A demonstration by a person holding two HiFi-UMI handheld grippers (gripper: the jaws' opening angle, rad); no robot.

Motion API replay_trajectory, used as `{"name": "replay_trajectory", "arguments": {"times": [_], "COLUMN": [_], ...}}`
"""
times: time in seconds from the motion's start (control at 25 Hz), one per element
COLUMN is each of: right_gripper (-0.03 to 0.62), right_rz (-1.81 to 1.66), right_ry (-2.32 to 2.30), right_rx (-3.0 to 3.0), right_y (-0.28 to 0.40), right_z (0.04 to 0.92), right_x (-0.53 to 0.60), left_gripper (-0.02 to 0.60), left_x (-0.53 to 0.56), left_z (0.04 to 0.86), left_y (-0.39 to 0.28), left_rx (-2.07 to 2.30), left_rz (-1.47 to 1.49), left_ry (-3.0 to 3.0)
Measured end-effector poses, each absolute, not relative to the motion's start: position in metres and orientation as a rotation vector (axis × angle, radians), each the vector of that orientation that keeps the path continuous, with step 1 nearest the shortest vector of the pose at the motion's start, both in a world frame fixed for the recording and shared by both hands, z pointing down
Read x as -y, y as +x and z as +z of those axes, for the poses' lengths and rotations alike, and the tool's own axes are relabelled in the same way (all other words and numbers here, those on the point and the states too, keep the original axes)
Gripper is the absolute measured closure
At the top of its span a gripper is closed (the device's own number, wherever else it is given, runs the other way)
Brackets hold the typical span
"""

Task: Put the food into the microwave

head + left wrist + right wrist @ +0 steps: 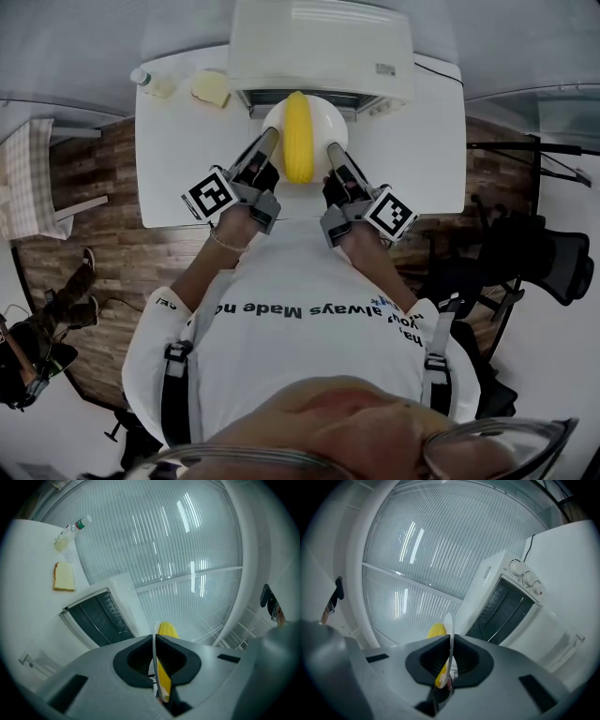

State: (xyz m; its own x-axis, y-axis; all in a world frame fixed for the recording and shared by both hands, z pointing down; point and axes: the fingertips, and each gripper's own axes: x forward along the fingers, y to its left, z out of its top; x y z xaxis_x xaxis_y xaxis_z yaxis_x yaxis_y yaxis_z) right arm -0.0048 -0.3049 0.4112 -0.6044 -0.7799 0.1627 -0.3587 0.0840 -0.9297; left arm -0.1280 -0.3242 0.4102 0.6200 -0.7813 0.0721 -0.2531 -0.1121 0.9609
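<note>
thin rnd plate point(328, 120), oblong yellow food point(298, 141)

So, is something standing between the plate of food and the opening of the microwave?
Nothing visible. The microwave door is folded down; the plate, held by the left gripper and right gripper, faces its open cavity.

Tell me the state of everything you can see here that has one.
Microwave: door open, folded down.
Plate: held at both edges, in front of the open microwave.
Yellow food: lying on the plate.
Bottle: on its side, capped.
Bread: flat on the table.
Left gripper: shut on plate.
Right gripper: shut on plate.
</note>
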Motion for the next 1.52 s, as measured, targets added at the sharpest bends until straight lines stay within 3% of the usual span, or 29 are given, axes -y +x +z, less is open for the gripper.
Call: {"name": "replay_trajectory", "arguments": {"times": [0.6, 1.24, 1.52], "right_gripper": [0.571, 0.571, 0.571], "right_rz": [-1.553, -1.572, -1.590], "right_ry": [-1.101, -1.061, -1.045], "right_rx": [-2.000, -2.026, -2.030], "right_y": [-0.002, 0.066, 0.051], "right_z": [0.414, 0.408, 0.416], "right_x": [0.305, 0.318, 0.320], "left_gripper": [0.563, 0.564, 0.563], "left_x": [0.322, 0.329, 0.328], "left_z": [0.413, 0.403, 0.414], "left_y": [-0.124, -0.058, -0.073], "left_rx": [0.877, 0.913, 0.939], "left_rz": [-0.573, -0.600, -0.589], "left_ry": [1.647, 1.641, 1.628]}}
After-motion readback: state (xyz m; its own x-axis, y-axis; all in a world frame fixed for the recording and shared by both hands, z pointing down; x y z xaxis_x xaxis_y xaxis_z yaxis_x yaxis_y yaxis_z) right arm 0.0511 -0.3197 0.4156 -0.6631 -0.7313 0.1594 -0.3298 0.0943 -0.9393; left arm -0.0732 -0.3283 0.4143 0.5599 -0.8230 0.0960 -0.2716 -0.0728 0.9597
